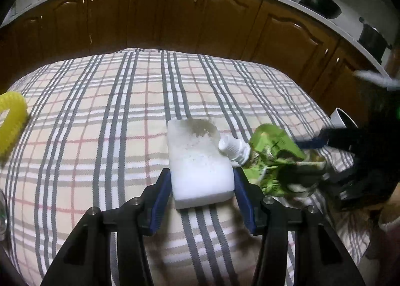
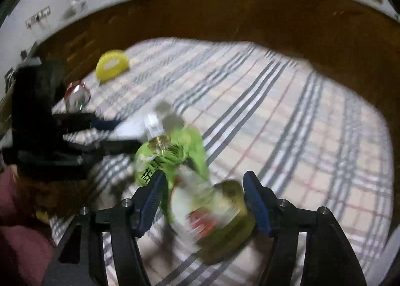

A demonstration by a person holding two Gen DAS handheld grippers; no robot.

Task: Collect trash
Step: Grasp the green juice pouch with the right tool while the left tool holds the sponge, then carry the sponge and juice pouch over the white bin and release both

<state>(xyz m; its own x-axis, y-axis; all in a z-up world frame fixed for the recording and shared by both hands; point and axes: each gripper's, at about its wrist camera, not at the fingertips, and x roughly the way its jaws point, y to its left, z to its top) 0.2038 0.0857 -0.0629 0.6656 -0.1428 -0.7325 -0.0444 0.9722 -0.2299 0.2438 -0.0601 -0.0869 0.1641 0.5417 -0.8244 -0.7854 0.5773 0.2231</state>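
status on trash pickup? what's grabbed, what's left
Done: no bin or collected pile in view, so nothing confirmed. In hand: left gripper clamps the sponge; right gripper straddles the green bottle, grip unclear through blur. Left: yellow object and can on the cloth.

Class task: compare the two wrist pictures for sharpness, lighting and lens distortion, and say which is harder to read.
Left wrist view: sharp, white foam block crisp, though the right gripper smears at the edge. Right wrist view: heavy motion blur on the green pouch and checked cloth, so harder to read. Both: dim corners, fisheye-bent counter.
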